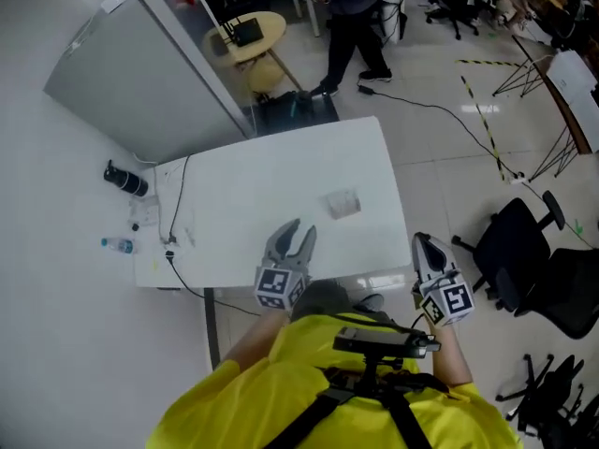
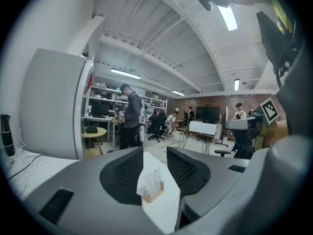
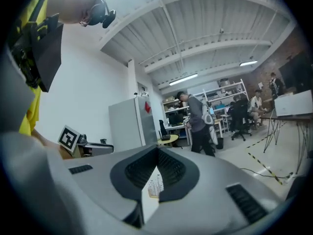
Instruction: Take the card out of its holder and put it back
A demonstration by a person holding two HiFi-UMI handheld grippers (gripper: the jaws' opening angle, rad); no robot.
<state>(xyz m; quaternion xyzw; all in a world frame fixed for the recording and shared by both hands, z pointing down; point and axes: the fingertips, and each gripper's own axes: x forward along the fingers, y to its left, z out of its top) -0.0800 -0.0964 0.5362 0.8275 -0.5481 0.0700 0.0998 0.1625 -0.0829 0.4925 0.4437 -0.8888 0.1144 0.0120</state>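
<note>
While the card (image 2: 150,179) stands upright in its small wooden holder (image 2: 154,195), seated and untouched, we enter the scene as follows.

Card and holder: straight ahead of the left gripper (image 2: 155,153), framed in the gap between its jaws but well clear of them; ahead and to the left of the right gripper (image 3: 157,151).

Left gripper: jaws apart, nothing between the pads, poised over the near edge of the white table (image 1: 281,181).

Right gripper: jaws together at the tips, empty, held back beside the table's near right corner.

Beyond: a cable (image 1: 173,223) and two bottles far off to the left of the left gripper; an office chair (image 1: 519,241) out to the right of the right gripper.

Step in hand, as we judge it: the reach toward the card, extraction not yet begun.

Method advised: we would carry the left gripper straight forward and level, close on the card's upper part only, above the wood, and draw it up along the slot. The holder looks light and may lift or tip with it, so we would open the right gripper and brace the base first.
</note>
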